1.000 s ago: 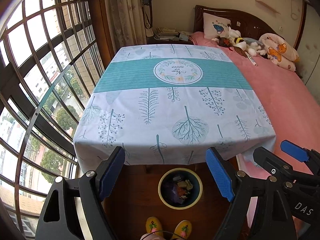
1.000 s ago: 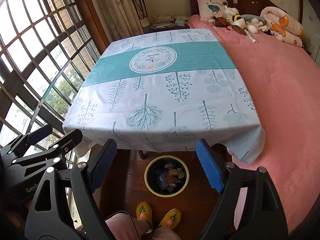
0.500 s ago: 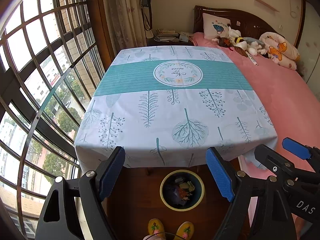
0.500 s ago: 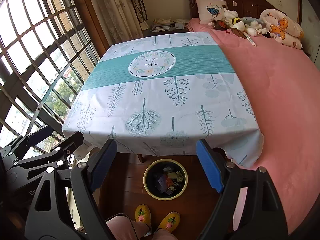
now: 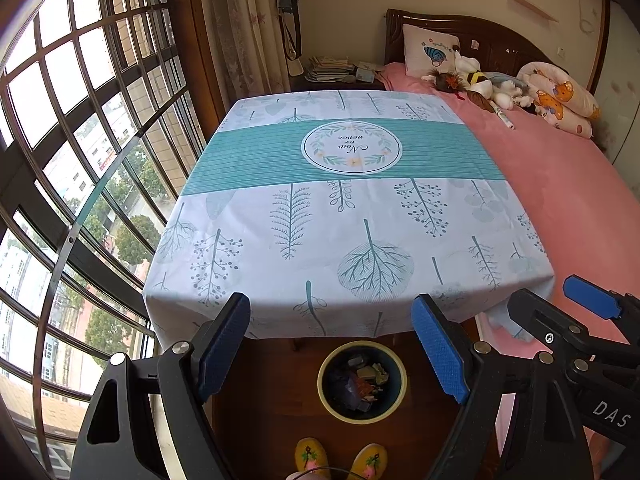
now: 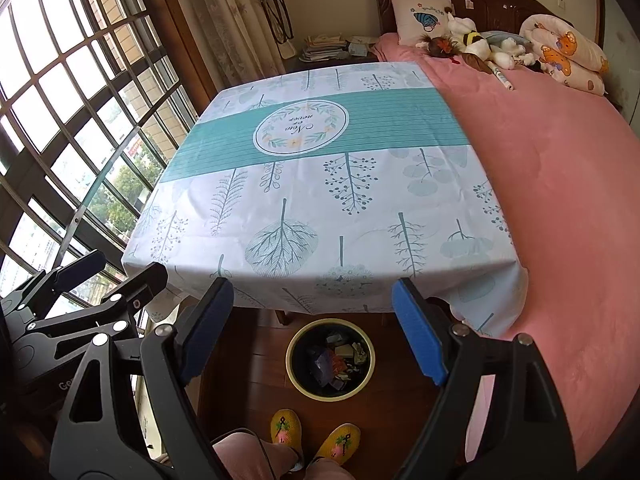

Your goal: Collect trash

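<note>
Trash [image 5: 362,384] piled in the bin [image 5: 362,413] on the floor at six o'clock, below the bare surface [image 5: 348,216]. Left hand-held gripper [image 5: 332,350] and right hand-held gripper [image 6: 312,330] spread wide, empty. Apparently finished; nothing left visible to collect.

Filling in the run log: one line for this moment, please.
left gripper: open, empty | right gripper: open, empty | bin: holds trash | tablecloth: bare
</note>
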{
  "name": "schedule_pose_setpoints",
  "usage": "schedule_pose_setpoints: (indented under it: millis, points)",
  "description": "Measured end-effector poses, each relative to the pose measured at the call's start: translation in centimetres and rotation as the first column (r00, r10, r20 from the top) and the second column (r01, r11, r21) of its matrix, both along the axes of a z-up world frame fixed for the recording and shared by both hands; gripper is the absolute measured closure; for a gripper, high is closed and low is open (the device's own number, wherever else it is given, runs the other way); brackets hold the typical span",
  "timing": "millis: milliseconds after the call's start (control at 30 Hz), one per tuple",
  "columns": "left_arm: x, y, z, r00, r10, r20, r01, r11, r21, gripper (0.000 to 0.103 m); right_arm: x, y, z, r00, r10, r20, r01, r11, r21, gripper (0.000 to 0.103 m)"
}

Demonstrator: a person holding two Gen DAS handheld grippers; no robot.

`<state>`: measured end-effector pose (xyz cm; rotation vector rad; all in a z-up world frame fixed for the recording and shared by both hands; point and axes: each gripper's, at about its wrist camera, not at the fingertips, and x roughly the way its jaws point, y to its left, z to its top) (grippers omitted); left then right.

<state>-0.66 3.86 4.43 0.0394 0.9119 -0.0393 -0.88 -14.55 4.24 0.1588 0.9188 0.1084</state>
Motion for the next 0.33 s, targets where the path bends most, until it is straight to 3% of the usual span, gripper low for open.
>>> schedule_pose_setpoints:
  millis: [333]
  points:
    - [0.72, -0.27, -0.38, 1.000, -0.008, -0.008, 0.008, 1.000, -0.002, 0.019, 0.32, -0.16, -0.21, 1.000, -0.002, -0.004, 0.002, 1.000, 0.000, 0.023]
